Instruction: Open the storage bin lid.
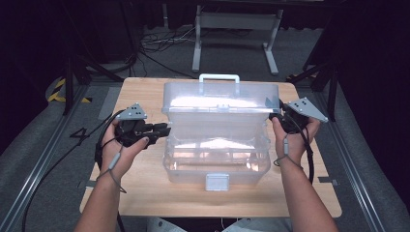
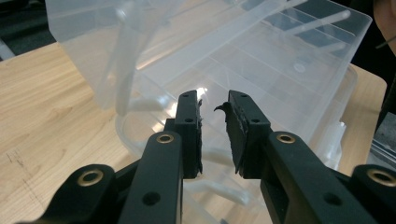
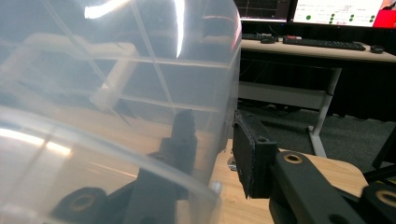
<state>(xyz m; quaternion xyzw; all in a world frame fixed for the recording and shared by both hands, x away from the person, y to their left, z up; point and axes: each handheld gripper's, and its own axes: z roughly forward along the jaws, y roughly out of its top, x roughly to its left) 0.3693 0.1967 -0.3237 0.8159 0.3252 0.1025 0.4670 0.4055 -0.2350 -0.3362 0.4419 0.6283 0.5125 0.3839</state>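
While both hands sit at opposite ends of the clear plastic box (image 1: 217, 140), the box stands in the middle of the wooden desk (image 1: 145, 193), its lid (image 1: 220, 99) raised and its white carry handle (image 1: 219, 77) at the far edge. A white latch (image 1: 217, 181) hangs on the near wall of the base.

Left gripper (image 1: 162, 129): held level at the box's left end, pointing at it. In the left gripper view the fingers (image 2: 189, 135) stand parted with a narrow gap and nothing pressed between them. The box's lower tray rim lies just beyond the fingertips; the raised lid is above and ahead of them.

Right gripper (image 1: 274, 116): at the right end of the lid. In the right gripper view one finger (image 3: 252, 154) is outside the lid's clear wall (image 3: 140, 93) and the other is seen through that wall, so the lid edge lies between the fingers. Whether the pads press on the plastic cannot be determined.

The grey three-cornered plates (image 1: 131, 112) face upward on both grippers.
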